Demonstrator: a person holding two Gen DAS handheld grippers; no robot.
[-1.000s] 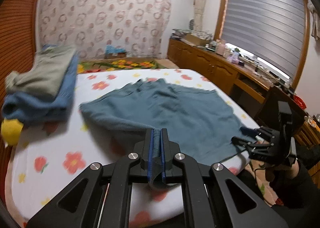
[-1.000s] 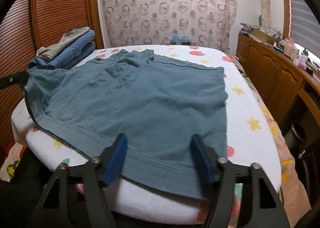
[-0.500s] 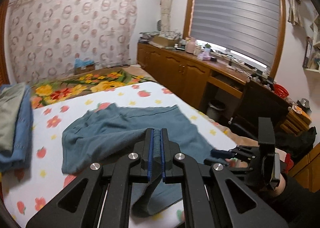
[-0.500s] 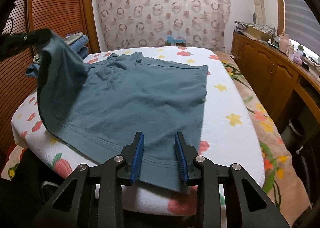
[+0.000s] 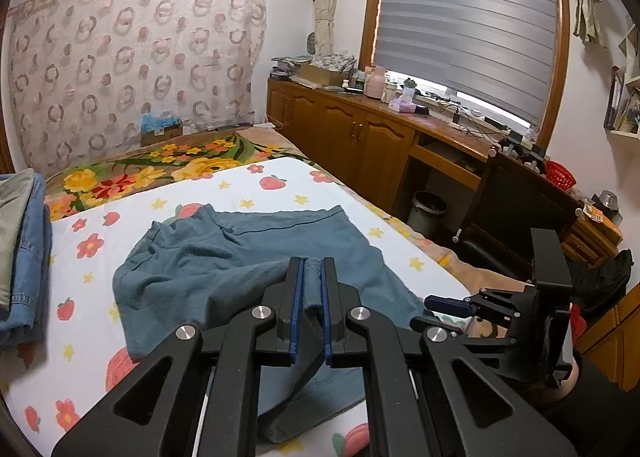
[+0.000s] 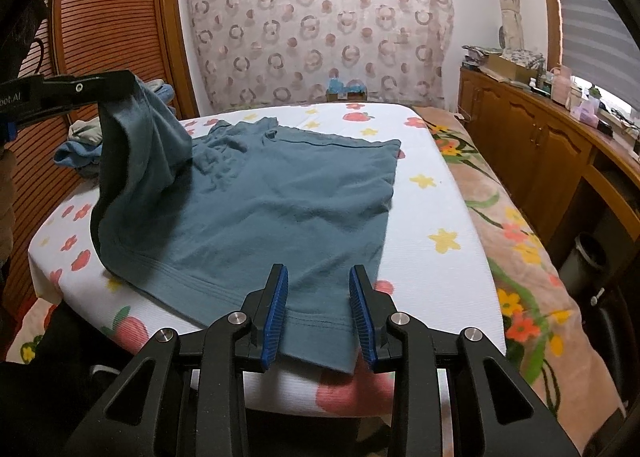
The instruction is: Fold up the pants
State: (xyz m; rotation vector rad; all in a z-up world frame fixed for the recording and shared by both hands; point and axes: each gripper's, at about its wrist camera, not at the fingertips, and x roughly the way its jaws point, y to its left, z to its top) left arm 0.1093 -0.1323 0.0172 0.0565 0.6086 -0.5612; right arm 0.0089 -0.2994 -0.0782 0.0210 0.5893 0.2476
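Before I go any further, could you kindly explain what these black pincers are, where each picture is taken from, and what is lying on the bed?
There is no robot here: a person holds a two-finger gripper in each hand, each with a camera looking along its fingers. One picture is from the left gripper, the other from the right gripper. On the flowered bed sheet lie teal shorts, with a pile of folded clothes further back at the bed's edge. The left gripper is shut on a corner of the shorts and holds it lifted. The right gripper has just been closing: its blue pads stand either side of the near hem without pressing on it yet.
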